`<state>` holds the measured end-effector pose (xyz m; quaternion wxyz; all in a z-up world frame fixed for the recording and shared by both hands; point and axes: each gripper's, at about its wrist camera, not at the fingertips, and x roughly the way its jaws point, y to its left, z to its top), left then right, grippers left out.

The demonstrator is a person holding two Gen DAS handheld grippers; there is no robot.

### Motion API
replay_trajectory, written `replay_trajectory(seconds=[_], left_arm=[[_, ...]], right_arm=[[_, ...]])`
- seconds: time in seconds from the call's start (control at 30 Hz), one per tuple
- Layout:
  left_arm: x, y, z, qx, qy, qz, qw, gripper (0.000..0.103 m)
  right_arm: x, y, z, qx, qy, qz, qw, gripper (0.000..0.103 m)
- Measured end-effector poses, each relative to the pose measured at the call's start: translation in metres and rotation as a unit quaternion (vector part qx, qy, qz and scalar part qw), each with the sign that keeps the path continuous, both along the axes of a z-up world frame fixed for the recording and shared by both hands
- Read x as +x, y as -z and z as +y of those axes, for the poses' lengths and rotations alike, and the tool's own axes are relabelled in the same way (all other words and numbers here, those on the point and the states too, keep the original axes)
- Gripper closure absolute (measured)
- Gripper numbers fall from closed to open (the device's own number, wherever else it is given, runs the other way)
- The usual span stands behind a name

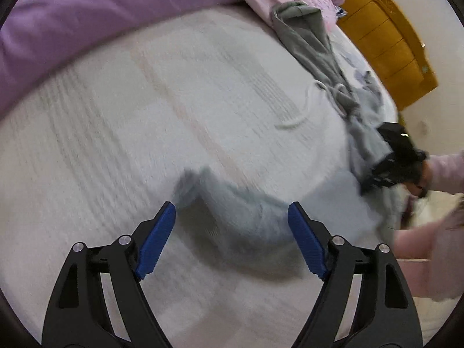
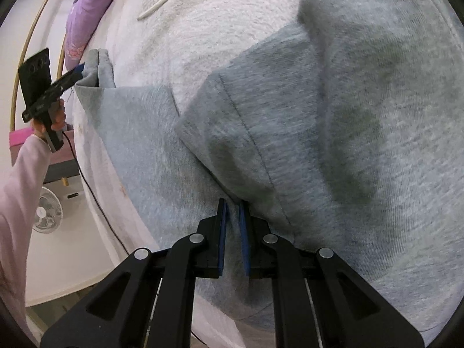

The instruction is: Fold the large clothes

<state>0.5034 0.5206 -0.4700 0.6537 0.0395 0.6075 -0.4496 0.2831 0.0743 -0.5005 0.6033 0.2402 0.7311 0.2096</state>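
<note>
Right wrist view: our right gripper [image 2: 233, 211] clenched on fold of grey fleece hoodie [image 2: 333, 121], spread on white textured bedspread [image 1: 145, 121]. Left gripper [image 1: 232, 226] released at nine o'clock. Spreading step, we judge; next needs left regrasp.

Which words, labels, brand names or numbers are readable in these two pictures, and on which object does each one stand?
None can be read.
Left tool, black body: a pale mark, too small and blurred to read.
White fan: a small mark at its hub, not legible.
Purple bedding: a white flower-like pattern, not text.
Grey garment: no print or label is visible.
</note>
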Motion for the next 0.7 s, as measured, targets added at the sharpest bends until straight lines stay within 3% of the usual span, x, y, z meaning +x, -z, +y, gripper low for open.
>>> replay_trajectory(seconds=[0.03,0.13,0.17,0.23,0.33,0.43,0.53,0.63,0.7], left_arm=[[-0.001,-0.002,0.004,0.007,0.004,0.007,0.9999,0.024],[-0.006,-0.008,0.004,0.063,0.036,-0.031,0.9968,0.022],[-0.006,-0.006,-0.001,0.089,0.049,-0.053,0.9934,0.022],[-0.007,-0.004,-0.013,0.105,0.070,-0.097,0.9873,0.022],[-0.013,-0.003,-0.017,0.104,0.112,-0.139,0.9785,0.023],[-0.021,-0.018,-0.002,0.087,0.120,-0.113,0.9824,0.023],[-0.035,-0.035,0.016,0.072,0.133,-0.140,0.9786,0.022],[-0.032,-0.006,0.003,0.129,0.123,-0.139,0.9742,0.019],[-0.038,0.016,-0.016,0.142,0.129,-0.172,0.9663,0.019]], right_arm=[[0.002,0.001,-0.001,0.000,-0.002,0.000,1.000,0.095],[0.005,0.004,0.002,0.004,-0.003,0.002,1.000,0.095],[0.007,0.005,0.008,0.005,-0.001,0.003,1.000,0.095],[0.005,0.005,0.004,0.007,0.004,0.002,1.000,0.095],[0.002,0.003,-0.005,0.007,0.005,-0.005,1.000,0.095],[-0.003,0.002,0.005,0.007,0.002,-0.006,1.000,0.095],[-0.004,0.002,0.005,0.003,0.001,-0.011,1.000,0.096],[-0.004,0.000,0.017,-0.001,-0.001,-0.018,1.000,0.096],[-0.003,-0.001,0.023,-0.006,-0.012,-0.028,1.000,0.096]])
